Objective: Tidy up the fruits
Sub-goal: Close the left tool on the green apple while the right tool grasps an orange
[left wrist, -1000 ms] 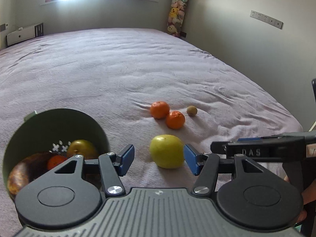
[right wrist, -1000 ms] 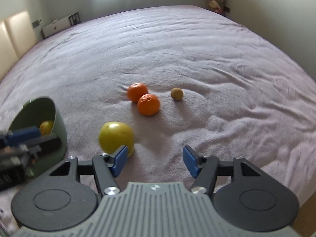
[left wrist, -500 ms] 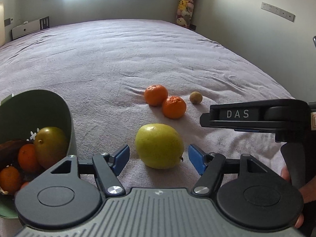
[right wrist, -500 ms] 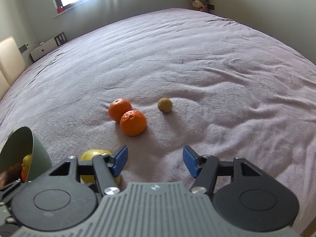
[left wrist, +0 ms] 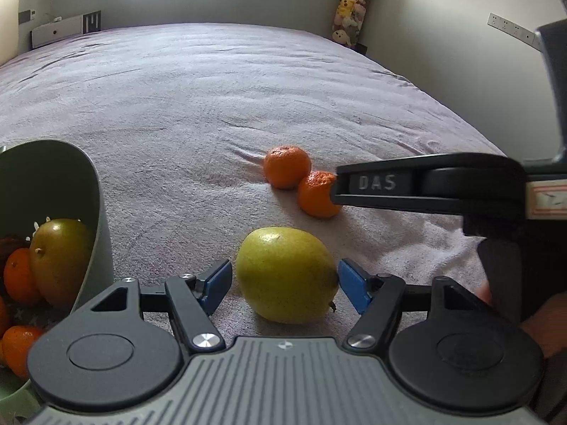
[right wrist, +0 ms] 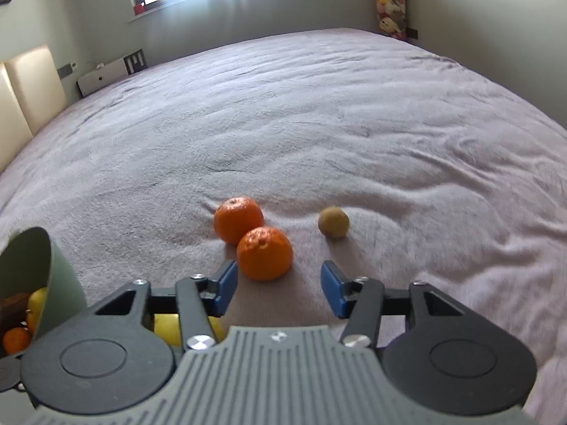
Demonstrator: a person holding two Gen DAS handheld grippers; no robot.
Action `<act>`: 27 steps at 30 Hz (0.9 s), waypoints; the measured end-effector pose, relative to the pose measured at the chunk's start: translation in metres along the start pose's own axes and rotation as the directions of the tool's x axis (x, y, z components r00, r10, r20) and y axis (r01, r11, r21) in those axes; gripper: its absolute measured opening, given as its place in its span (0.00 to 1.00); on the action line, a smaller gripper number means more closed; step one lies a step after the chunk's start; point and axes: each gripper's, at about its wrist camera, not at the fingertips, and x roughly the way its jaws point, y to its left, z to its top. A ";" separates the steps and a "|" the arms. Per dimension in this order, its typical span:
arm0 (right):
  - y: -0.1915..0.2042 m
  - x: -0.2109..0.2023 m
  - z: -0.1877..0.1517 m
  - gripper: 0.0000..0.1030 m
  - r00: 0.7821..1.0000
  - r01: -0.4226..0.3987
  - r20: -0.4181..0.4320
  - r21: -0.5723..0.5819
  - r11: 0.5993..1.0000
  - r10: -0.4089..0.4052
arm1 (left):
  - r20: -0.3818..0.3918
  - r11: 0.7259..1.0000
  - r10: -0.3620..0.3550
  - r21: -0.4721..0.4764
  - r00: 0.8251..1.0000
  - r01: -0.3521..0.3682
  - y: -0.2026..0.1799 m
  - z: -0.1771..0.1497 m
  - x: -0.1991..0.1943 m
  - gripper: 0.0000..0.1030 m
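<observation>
A yellow-green pear [left wrist: 286,275] lies on the bed between the open blue fingertips of my left gripper [left wrist: 285,285], which do not touch it. A green bowl [left wrist: 81,191] at the left holds a mango [left wrist: 58,258] and several tangerines. Two tangerines [left wrist: 287,171] [left wrist: 316,194] lie beyond the pear. My right gripper [right wrist: 279,288] is open; the nearer tangerine [right wrist: 264,253] sits just ahead of its left fingertip, the other tangerine [right wrist: 238,225] behind it. A small brown fruit [right wrist: 333,222] lies to the right. The pear's edge [right wrist: 166,329] shows under the right gripper.
The purple bedspread [right wrist: 319,124] stretches far ahead. The right gripper's side [left wrist: 425,186] crosses the left wrist view at the right. The bowl [right wrist: 53,276] sits at the left. A window, a wall and hanging plush toys [left wrist: 349,7] are at the back.
Both grippers moved forward. The pear now lies between the left fingertips. The right gripper came close to the nearer tangerine, and the pear slid under it.
</observation>
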 end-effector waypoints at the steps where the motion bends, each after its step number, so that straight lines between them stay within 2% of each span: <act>1: 0.000 0.004 0.001 0.49 1.000 -0.005 -0.004 -0.009 1.000 0.005 | -0.009 1.000 -0.003 -0.004 1.000 0.003 0.000 0.001 0.001 0.78; 7: -0.005 0.022 0.006 0.49 1.000 -0.014 -0.016 0.002 1.000 0.014 | -0.026 1.000 -0.028 -0.011 0.999 0.028 0.004 0.003 0.005 0.78; 15: 0.001 0.041 0.008 0.49 0.996 -0.073 -0.045 -0.001 0.997 0.073 | -0.025 0.998 -0.059 -0.022 0.998 0.059 0.009 0.004 0.008 0.78; 20: 0.004 0.049 0.006 0.48 0.996 -0.066 -0.068 -0.015 0.998 0.065 | -0.040 0.996 -0.083 -0.036 0.996 0.082 0.013 0.006 0.012 0.79; 22: 0.005 0.049 0.006 0.42 0.997 -0.052 -0.067 -0.020 0.998 0.050 | -0.041 0.996 -0.088 -0.029 0.995 0.087 0.011 0.006 0.012 0.76; 27: 0.004 0.050 0.005 0.41 0.996 -0.047 -0.076 -0.014 0.999 0.046 | -0.048 0.996 -0.089 -0.023 0.995 0.088 0.010 0.007 0.011 0.75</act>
